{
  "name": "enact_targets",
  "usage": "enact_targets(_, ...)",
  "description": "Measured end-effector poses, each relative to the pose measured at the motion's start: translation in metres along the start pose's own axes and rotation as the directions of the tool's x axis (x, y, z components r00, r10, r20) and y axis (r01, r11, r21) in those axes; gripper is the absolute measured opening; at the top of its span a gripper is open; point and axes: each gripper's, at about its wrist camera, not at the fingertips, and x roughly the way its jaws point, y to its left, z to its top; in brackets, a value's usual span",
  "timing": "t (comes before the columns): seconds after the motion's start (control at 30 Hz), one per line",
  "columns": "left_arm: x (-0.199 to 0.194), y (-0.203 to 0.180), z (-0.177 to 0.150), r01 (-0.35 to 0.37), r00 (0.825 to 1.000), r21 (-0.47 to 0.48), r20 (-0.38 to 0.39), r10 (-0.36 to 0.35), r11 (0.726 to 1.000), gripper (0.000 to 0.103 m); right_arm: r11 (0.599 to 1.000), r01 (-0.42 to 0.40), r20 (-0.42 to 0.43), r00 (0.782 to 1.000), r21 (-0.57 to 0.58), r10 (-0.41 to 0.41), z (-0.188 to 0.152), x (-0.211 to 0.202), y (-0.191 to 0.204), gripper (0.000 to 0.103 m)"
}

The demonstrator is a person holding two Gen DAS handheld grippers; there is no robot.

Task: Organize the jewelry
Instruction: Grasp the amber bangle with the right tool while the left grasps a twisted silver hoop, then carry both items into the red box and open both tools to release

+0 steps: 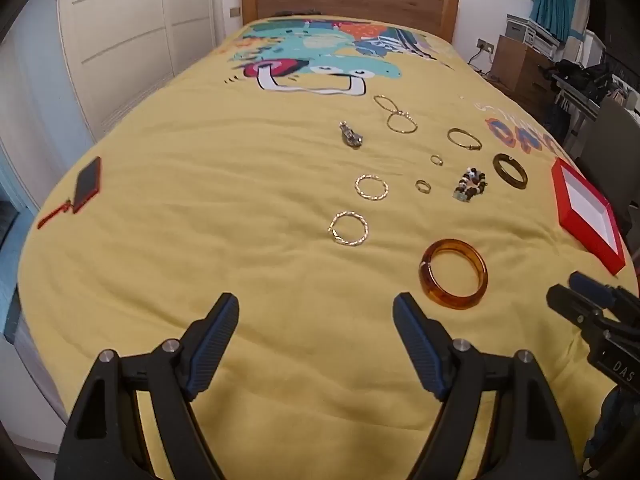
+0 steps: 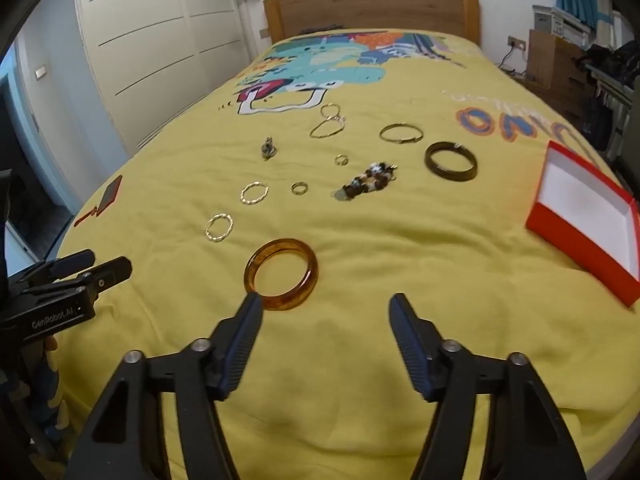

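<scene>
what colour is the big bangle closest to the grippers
Translucent amber-orange bangle, with darker brown patches; it shows best in the right wrist view.

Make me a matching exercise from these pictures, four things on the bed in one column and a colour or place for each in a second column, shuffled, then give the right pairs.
Things:
1. amber bangle
2. dark bangle
3. box
4. phone

Descriptions:
A. red outside, white inside, open and holding nothing
B. translucent orange-brown, nearest the right gripper
C. far over on the left side of the bedspread, with a red strap
D. dark brown ring, just beyond the beaded bracelet

Pairs: 1-B, 2-D, 3-A, 4-C
</scene>
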Motion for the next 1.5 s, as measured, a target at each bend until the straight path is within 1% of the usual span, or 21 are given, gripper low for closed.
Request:
enact_targets(0.03,0.004,0.000,0.002,0.007,1.000,0.001,-0.006,-0.007,1.000,0.078,1.000,-0.016,-0.012,1.000,0.002,0.016,0.001,0.004,0.001,0.053)
enact_targets(0.1,0.013,0.000,0.007,0.030,0.999,0.000,-0.018,-0.030,1.000,0.078,0.999,-0.035,-0.028,0.999,0.005,0.035,0.005,0.011,0.002,0.051)
enact_targets(0.2,0.029,0.000,0.017,0.055,0.998,-0.009,-0.035,-0.055,0.998,0.078,0.999,-0.052,-0.051,0.997,0.001,0.052,0.011,0.026,0.004,0.050)
enact_targets(0.23,0.036,-0.005,0.023,0.040,0.999,-0.003,-0.033,-0.041,0.999,0.077,0.998,-0.056,-0.061,0.997,0.000,0.055,0.014,0.032,0.004,0.050)
enact_targets(0.3,0.051,-0.005,0.034,0.046,0.998,-0.017,-0.047,-0.047,0.999,0.077,0.998,-0.057,-0.081,0.995,-0.009,0.057,0.017,0.044,0.006,0.050)
enact_targets(0.33,0.052,0.002,0.033,0.069,0.995,-0.040,-0.067,-0.072,0.997,0.077,0.998,-0.061,-0.091,0.994,-0.009,0.060,0.019,0.049,0.007,0.049)
enact_targets(0.43,0.070,-0.001,0.041,0.088,0.993,-0.032,-0.071,-0.090,0.996,0.077,0.997,-0.070,-0.125,0.990,-0.014,0.068,0.023,0.068,0.009,0.049)
enact_targets(0.53,0.086,-0.008,0.047,0.095,0.992,-0.018,-0.086,-0.096,0.995,0.077,0.997,-0.075,-0.152,0.986,-0.011,0.073,0.025,0.083,0.009,0.050)
enact_targets(0.6,0.096,-0.012,0.049,0.082,0.992,-0.001,-0.095,-0.082,0.997,0.077,0.997,-0.081,-0.167,0.983,-0.011,0.078,0.025,0.091,0.010,0.050)
enact_targets(0.73,0.116,-0.016,0.052,0.076,0.991,0.002,-0.112,-0.075,0.997,0.077,0.997,-0.078,-0.195,0.978,-0.026,0.072,0.026,0.107,0.012,0.049)
enact_targets(0.8,0.125,-0.018,0.052,0.084,0.989,0.000,-0.124,-0.083,0.997,0.076,0.997,-0.072,-0.207,0.976,-0.033,0.063,0.026,0.113,0.013,0.049)
enact_targets(0.87,0.134,-0.018,0.049,0.077,0.986,0.007,-0.149,-0.075,0.997,0.072,0.997,-0.065,-0.217,0.975,-0.040,0.055,0.027,0.120,0.014,0.048)
enact_targets(0.9,0.137,-0.019,0.047,0.081,0.985,0.006,-0.154,-0.079,0.997,0.065,0.997,-0.062,-0.221,0.974,-0.047,0.050,0.026,0.122,0.015,0.046)
enact_targets(0.93,0.140,-0.020,0.046,0.085,0.984,0.005,-0.156,-0.083,0.996,0.058,0.997,-0.056,-0.224,0.974,-0.055,0.043,0.026,0.123,0.016,0.040)
enact_targets(0.97,0.141,-0.020,0.046,0.085,0.985,0.004,-0.152,-0.083,0.996,0.055,0.997,-0.050,-0.227,0.973,-0.061,0.035,0.026,0.125,0.016,0.035)
enact_targets(1.03,0.140,-0.018,0.046,0.088,0.985,0.005,-0.150,-0.086,0.996,0.038,0.996,-0.041,-0.232,0.972,-0.075,0.023,0.026,0.127,0.016,0.018)
enact_targets(1.1,0.139,-0.016,0.047,0.091,0.985,0.001,-0.147,-0.090,0.996,0.033,0.996,-0.039,-0.233,0.972,-0.075,0.021,0.026,0.128,0.013,0.011)
enact_targets(1.13,0.137,-0.014,0.044,0.087,0.983,0.000,-0.164,-0.086,0.996,0.033,0.996,-0.046,-0.233,0.972,-0.070,0.029,0.027,0.127,0.011,0.011)
enact_targets(1.23,0.131,-0.014,0.043,0.084,0.984,-0.004,-0.157,-0.083,0.996,0.032,0.996,-0.052,-0.222,0.975,-0.075,0.034,0.026,0.121,0.009,0.011)
enact_targets(1.4,0.104,-0.015,0.044,0.111,0.987,-0.005,-0.116,-0.110,0.994,0.032,0.997,-0.067,-0.184,0.981,-0.044,0.057,0.027,0.102,0.003,0.010)
enact_targets(1.5,0.087,-0.025,0.045,0.131,0.987,0.018,-0.099,-0.128,0.991,0.032,0.998,-0.062,-0.156,0.986,-0.021,0.058,0.027,0.086,-0.006,0.011)
